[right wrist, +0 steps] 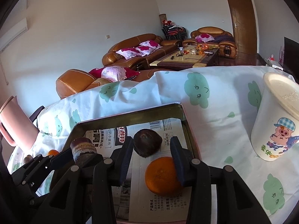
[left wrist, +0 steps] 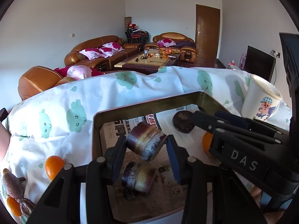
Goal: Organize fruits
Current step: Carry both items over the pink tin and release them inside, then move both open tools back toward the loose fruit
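Note:
A metal tray (left wrist: 145, 107) lined with printed paper lies on the cloud-print cloth. My left gripper (left wrist: 145, 145) holds a purple-brown sugarcane piece (left wrist: 145, 141) between its pads, above a second sugarcane piece (left wrist: 138, 177) lying in the tray. In the right wrist view the held piece (right wrist: 84, 147) shows at the left. My right gripper (right wrist: 152, 147) is over the tray (right wrist: 130, 114), its jaws open around a dark round fruit (right wrist: 147, 142), which touches the left pad. An orange (right wrist: 162, 176) lies in the tray just below it.
A white cartoon mug (right wrist: 276, 123) stands right of the tray. A pink jug (right wrist: 15, 123) stands at the left. More oranges (left wrist: 54, 166) and dark brown fruits (left wrist: 13, 184) lie on the cloth left of the tray.

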Action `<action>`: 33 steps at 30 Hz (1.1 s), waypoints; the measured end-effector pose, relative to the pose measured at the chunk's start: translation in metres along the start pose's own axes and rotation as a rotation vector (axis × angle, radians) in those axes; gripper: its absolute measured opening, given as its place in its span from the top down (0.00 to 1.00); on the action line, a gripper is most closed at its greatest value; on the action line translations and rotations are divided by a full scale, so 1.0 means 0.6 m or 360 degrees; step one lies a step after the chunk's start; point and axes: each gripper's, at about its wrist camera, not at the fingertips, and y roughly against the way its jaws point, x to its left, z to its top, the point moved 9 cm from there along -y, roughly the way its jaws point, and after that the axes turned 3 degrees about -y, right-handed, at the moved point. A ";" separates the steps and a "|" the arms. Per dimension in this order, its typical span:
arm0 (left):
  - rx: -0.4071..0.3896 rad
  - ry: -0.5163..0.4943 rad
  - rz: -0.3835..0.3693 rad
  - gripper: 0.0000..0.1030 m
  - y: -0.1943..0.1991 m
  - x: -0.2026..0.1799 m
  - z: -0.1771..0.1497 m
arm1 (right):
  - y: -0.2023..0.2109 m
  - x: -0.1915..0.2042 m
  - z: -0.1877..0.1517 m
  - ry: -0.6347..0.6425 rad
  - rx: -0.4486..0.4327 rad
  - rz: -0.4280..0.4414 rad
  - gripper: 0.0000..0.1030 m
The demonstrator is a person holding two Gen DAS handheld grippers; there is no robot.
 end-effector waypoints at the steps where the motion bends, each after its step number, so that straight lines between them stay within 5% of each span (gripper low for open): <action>1: -0.0003 -0.0001 0.0003 0.55 0.001 0.000 0.000 | 0.003 -0.002 0.003 -0.0017 -0.0011 0.0009 0.53; 4: -0.0055 -0.0001 0.0036 0.36 0.012 0.004 0.003 | 0.019 -0.004 0.012 -0.0073 -0.0081 0.0054 0.37; 6: -0.0129 0.0006 0.0078 0.06 0.029 0.009 0.007 | 0.033 -0.006 0.021 -0.0082 -0.0158 0.0032 0.28; 7: -0.0169 0.0013 0.0100 0.02 0.038 0.012 0.009 | 0.040 -0.007 0.026 -0.0082 -0.0194 0.0015 0.26; 11: -0.0270 0.0037 0.0168 0.00 0.069 0.031 0.011 | 0.062 -0.014 0.038 -0.0100 -0.0294 -0.0031 0.24; 19: -0.0278 0.0181 0.0280 0.00 0.099 0.094 -0.012 | 0.071 -0.008 0.035 -0.0086 -0.0328 -0.0044 0.24; 33: -0.0276 0.0203 0.0381 0.00 0.129 0.146 -0.048 | 0.089 0.018 0.010 0.0039 -0.0412 -0.0122 0.24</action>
